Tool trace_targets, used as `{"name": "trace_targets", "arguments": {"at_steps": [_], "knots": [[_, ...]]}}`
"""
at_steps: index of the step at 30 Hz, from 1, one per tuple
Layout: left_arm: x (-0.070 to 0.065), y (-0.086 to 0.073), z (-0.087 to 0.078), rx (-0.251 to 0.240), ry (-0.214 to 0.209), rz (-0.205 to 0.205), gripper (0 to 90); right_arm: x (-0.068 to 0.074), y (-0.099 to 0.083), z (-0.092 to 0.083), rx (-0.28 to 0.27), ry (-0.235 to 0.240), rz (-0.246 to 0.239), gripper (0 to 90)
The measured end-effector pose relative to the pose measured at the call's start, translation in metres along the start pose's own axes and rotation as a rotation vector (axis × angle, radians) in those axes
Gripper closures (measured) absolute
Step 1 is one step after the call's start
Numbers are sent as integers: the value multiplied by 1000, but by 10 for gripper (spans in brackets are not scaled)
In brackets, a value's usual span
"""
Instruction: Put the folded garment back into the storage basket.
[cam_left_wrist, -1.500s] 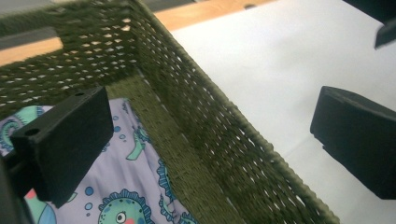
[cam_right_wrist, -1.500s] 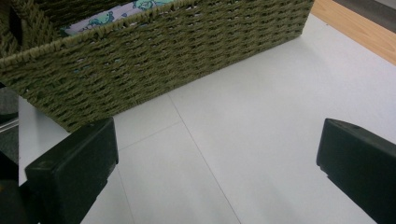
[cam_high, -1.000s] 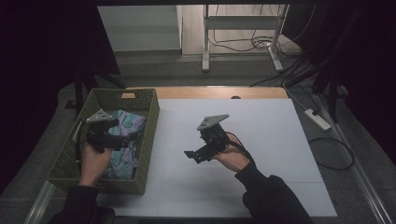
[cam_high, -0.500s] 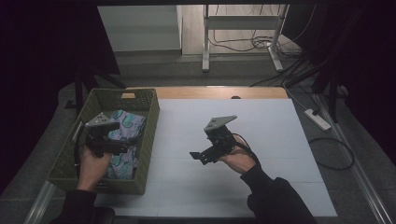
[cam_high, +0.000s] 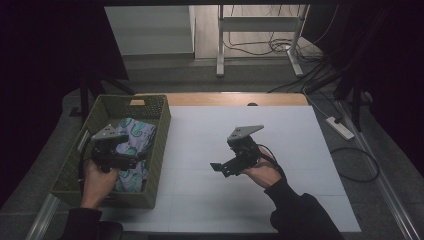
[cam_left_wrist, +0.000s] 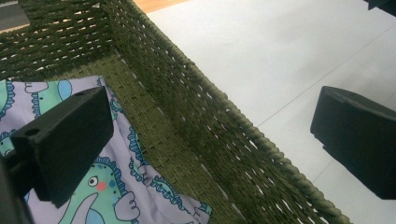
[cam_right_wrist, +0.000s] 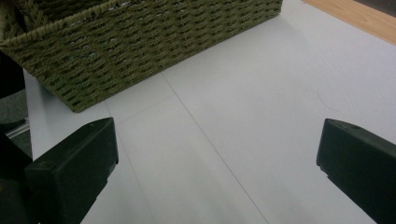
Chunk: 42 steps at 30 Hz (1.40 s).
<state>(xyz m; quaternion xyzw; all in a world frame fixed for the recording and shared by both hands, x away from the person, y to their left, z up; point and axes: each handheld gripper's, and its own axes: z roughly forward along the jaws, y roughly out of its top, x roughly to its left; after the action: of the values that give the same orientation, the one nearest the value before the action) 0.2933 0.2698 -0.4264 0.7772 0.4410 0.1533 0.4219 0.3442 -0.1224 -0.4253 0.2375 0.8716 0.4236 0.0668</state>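
A green woven basket stands at the table's left and holds a folded purple cloth with green dinosaur prints. My left gripper hovers over the basket's near half, open and holding nothing. In the left gripper view the gripper straddles the basket wall: one jaw is above the cloth, the other above the white table. My right gripper is open and empty over the middle of the table, pointing towards the basket. In the right gripper view this gripper looks at the basket's outer side.
The white tabletop stretches right of the basket, with a wooden strip along its far edge. A power strip and cables lie on the floor to the right. A metal stand is beyond the table.
The left gripper has drawn back a little towards the person over the basket. The right gripper has drifted slightly to the right. Both stay open.
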Motion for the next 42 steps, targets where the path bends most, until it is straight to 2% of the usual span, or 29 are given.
{"name": "trace_targets", "arguments": {"at_steps": [14, 19, 22, 31, 35, 42], "knots": [[-6, -4, -9, -12, 7, -14, 0, -1, -15, -23, -6, -33, 3, 0], [-8, -7, -12, -20, -9, -20, 0, -3, -21, -32, -7, -47, 17, 0], [-10, -8, -14, -13, 3, -17, 0, -4, -25, -38, -11, -45, 34, 0], [-13, -13, -23, -15, 5, -35, 0, -6, -34, -53, -33, -49, 57, 0], [-14, -15, -26, -10, 3, -38, 0, -5, -37, -58, -25, -48, 69, 0], [-19, -21, -31, -3, 25, -31, 0, -5, -43, -65, -21, -65, 78, 0]]}}
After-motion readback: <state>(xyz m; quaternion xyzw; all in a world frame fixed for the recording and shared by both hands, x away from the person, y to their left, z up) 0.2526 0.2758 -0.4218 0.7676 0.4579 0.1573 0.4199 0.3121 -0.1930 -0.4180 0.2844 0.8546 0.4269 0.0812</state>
